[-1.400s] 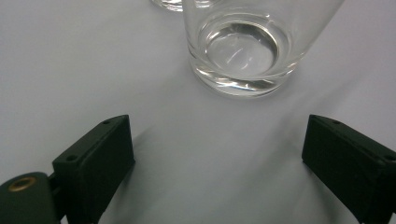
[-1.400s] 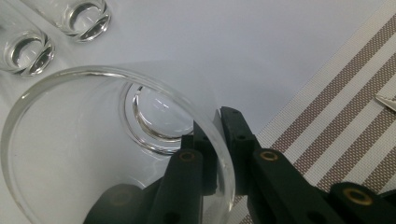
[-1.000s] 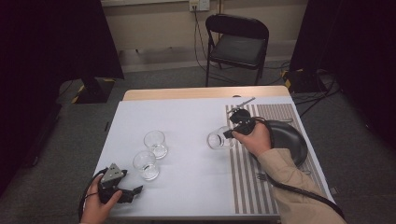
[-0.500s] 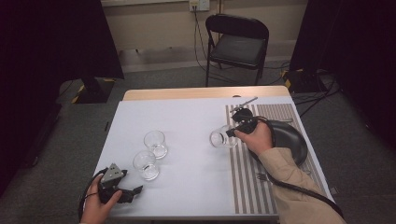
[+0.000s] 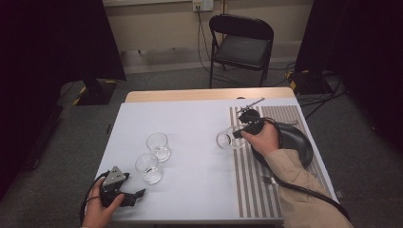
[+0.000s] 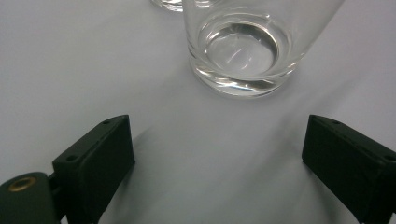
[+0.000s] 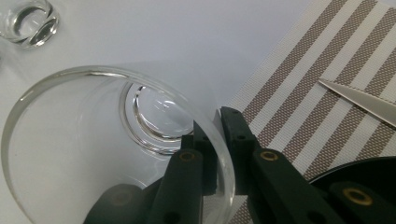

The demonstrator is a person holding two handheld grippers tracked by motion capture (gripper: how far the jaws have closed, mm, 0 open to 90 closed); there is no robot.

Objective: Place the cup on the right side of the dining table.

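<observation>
Right tongs (image 7: 217, 140) pinching the rim of a tilted glass (image 5: 225, 139) at the mat's (image 5: 266, 190) left edge; wall clamped between jaws. Keeping the pinch firm, tipping gently. Left tongs (image 6: 219, 154) gaping, idling well left of the mat.

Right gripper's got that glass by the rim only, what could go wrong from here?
1. The right gripper pinches the held glass by one thin spot of its rim, one jaw inside and one outside. The glass is tilted, so it could pivot or slip out.
2. A knife lies on the striped placemat close by; a swing that way could strike it.
3. The left gripper sits open just short of the nearest glass; pushing forward could knock it.
</observation>
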